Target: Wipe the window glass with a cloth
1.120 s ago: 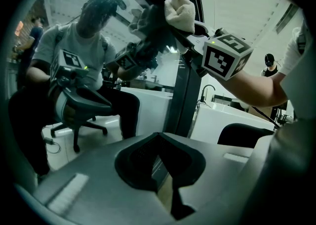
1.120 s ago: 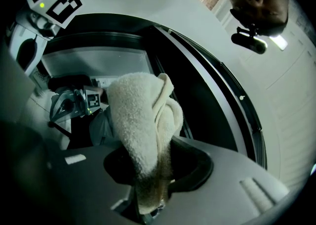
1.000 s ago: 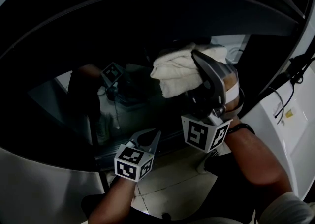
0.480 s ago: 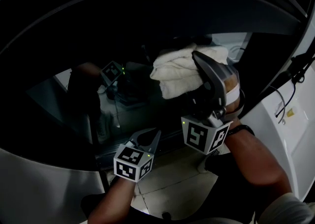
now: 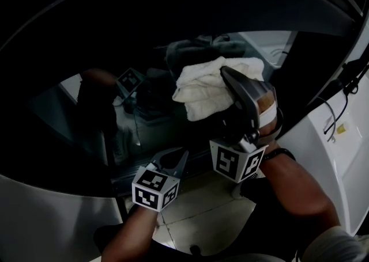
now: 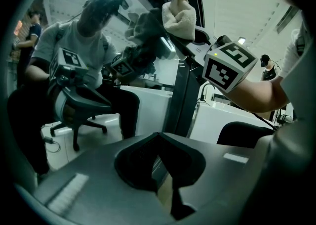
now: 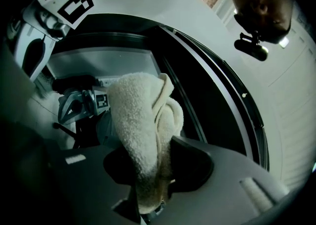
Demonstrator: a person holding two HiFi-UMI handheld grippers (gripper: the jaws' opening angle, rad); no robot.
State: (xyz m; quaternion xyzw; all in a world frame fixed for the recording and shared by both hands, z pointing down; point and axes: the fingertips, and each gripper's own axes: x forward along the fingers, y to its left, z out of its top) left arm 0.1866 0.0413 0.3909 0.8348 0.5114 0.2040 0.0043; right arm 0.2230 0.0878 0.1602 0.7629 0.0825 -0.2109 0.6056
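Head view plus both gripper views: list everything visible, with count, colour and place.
Cloth: 1, white, in the right tongs, against the glass.
Glass: 1 pane, dark, reflective, ahead.
Frame: 1, black, arching above the glass.
Panel: 1, white, far right.
Cable: 1, black, over the panel.
Floor: light tiles, below.
Left tongs: 1, grey, shut, empty, low by the glass.
Right tongs: 1, grey, shut on the cloth.
Wristband: 1, black, right wrist.
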